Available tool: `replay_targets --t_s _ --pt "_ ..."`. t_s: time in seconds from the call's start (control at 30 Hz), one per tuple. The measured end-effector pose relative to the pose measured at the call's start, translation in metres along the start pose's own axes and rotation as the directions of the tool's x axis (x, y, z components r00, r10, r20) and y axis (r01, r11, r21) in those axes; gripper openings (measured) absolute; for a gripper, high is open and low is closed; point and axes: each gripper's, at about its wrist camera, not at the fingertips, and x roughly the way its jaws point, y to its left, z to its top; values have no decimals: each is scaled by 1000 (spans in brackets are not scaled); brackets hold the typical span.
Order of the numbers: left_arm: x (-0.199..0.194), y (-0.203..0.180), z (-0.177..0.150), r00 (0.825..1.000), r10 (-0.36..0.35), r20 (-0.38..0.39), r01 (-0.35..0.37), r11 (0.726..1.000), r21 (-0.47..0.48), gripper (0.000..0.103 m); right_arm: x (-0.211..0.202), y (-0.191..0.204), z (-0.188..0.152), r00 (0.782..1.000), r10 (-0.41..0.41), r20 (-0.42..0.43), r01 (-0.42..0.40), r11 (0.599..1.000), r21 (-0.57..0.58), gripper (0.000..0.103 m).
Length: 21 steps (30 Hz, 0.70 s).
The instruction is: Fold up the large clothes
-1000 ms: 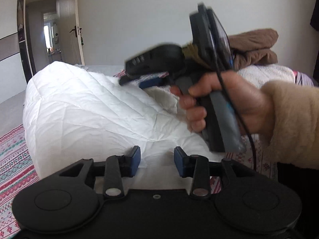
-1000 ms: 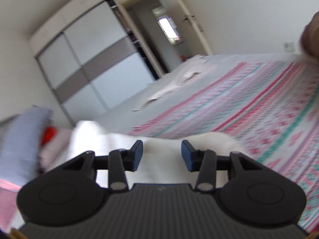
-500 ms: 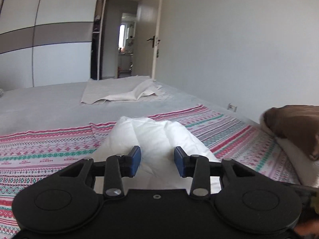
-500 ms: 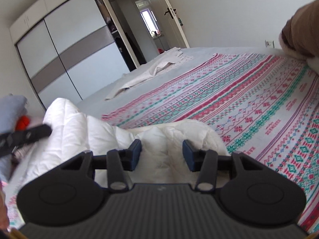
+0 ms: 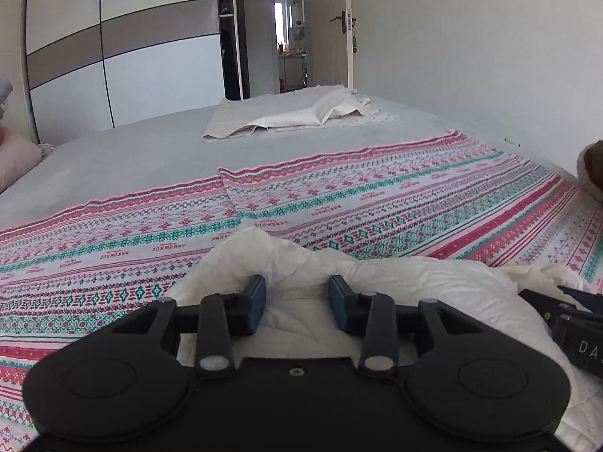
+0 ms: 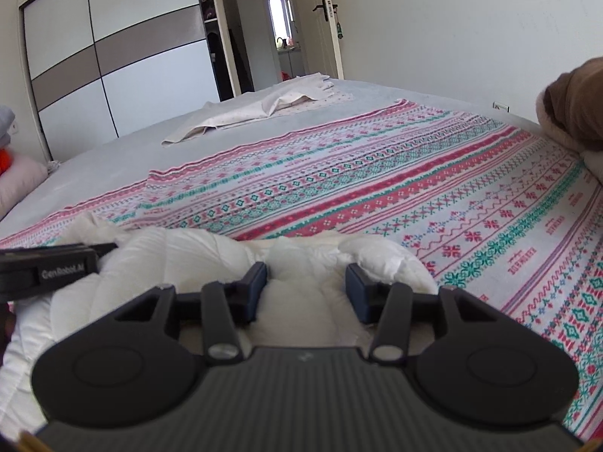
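2 sets of fingers (image 5: 297, 303) (image 6: 306, 293) straddle white quilted jacket (image 5: 395, 282); right's opening, left's grip unclear.

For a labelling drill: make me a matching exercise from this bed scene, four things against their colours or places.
Things:
1. puffy garment
2. patterned blanket
3. folded cloth
4. wardrobe doors

Descriptions:
A. white panels with a brown band
B. far end of the bed, near the doorway
C. white, between both grippers' fingers
D. red and teal stripes

Pairs: 1-C, 2-D, 3-B, 4-A
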Motion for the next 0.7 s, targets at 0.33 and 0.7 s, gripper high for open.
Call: replay_targets --t_s 0.33,0.7 --pt "-81 37 -5 982 -187 -35 175 960 -220 102 -50 -22 30 981 179 -73 -181 983 -22 102" --pt "-82 72 -60 890 -452 -58 332 731 -595 102 -27 -87 4 863 370 -343 -251 904 345 102"
